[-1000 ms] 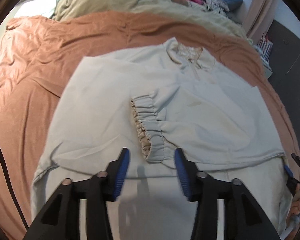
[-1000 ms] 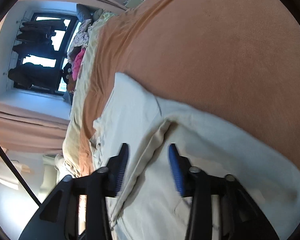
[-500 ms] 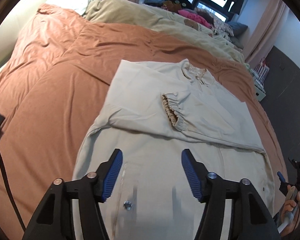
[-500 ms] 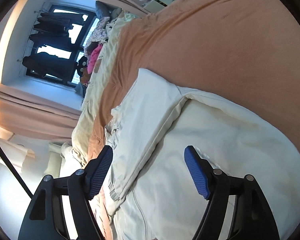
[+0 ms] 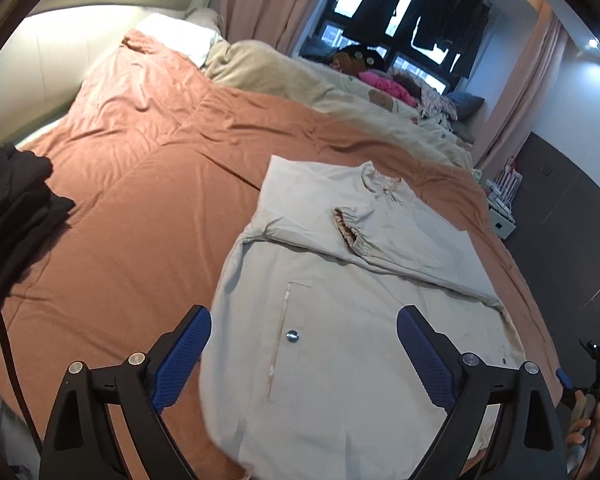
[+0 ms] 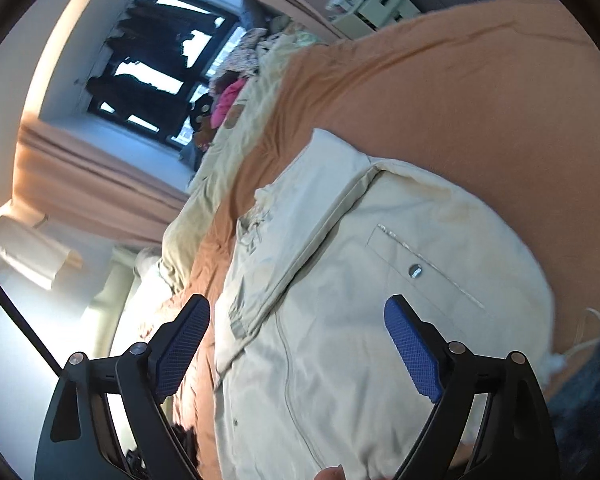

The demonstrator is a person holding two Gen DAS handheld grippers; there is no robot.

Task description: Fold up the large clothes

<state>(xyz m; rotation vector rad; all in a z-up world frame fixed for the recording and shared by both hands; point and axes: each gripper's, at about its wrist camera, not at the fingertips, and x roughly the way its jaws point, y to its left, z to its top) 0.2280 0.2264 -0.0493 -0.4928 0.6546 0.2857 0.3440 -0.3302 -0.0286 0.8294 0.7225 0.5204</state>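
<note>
A pale beige jacket (image 5: 340, 320) lies flat on the orange bedspread (image 5: 148, 208), both sleeves folded across its chest, one elastic cuff (image 5: 350, 230) near the collar. My left gripper (image 5: 304, 356) hovers above the jacket's lower hem area, its jaws opening wide with nothing between them. In the right wrist view the same jacket (image 6: 360, 300) fills the centre, rolled on its side, a snap pocket (image 6: 416, 270) showing. My right gripper (image 6: 296, 340) hangs above it, jaws opening, empty. The right gripper's tip (image 5: 562, 378) and a hand show at the left wrist view's right edge.
A stack of folded black clothes (image 5: 16, 200) sits on the bed's left side. A beige blanket (image 5: 300, 76) and a heap of colourful clothes (image 5: 384, 84) lie toward the window. A white storage unit (image 5: 500, 208) stands beside the bed on the right.
Both grippers let go of the sleeves and drew back from the jacket, rising, with jaws spreading wide. More of the bed and the black stack came into the left wrist view.
</note>
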